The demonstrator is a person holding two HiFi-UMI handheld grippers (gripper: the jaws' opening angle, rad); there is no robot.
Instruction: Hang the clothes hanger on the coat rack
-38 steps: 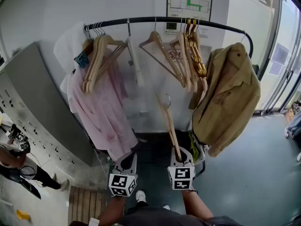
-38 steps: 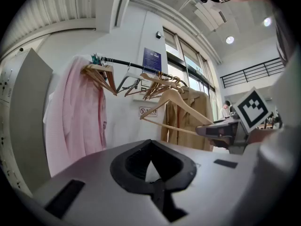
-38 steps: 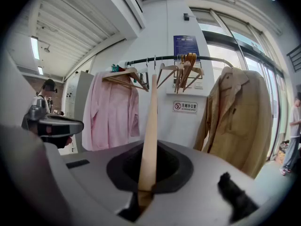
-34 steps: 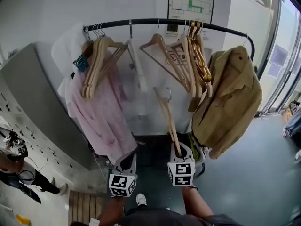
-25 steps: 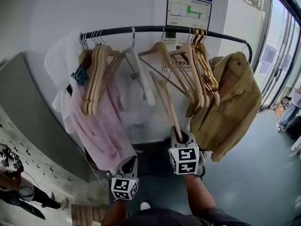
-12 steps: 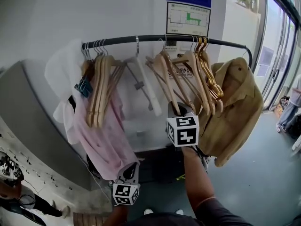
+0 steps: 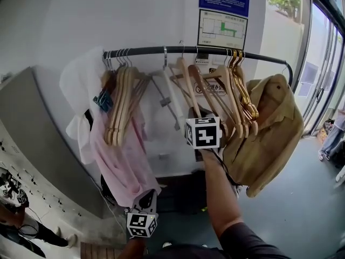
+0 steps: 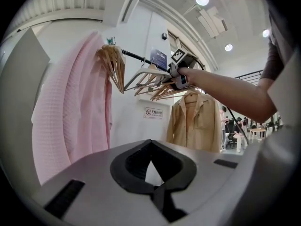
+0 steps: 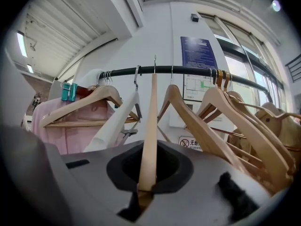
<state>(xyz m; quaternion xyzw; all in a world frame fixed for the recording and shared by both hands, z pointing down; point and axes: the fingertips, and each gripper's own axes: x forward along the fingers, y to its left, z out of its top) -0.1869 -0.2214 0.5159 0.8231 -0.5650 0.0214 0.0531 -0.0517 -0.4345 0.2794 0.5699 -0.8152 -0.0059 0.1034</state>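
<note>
Hanger raised to the rail, not yet let go.
The right gripper is clamped on the wooden hanger, whose hook seems to sit over the coat rack rail mid-span; only release is left. The left gripper, closed and empty, hangs low.

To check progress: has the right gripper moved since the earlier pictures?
Yes. The right gripper, shut on a hanger, has risen toward the black rail.

Head view faces coat rack; right gripper view close beneath; left low, farther.
</note>
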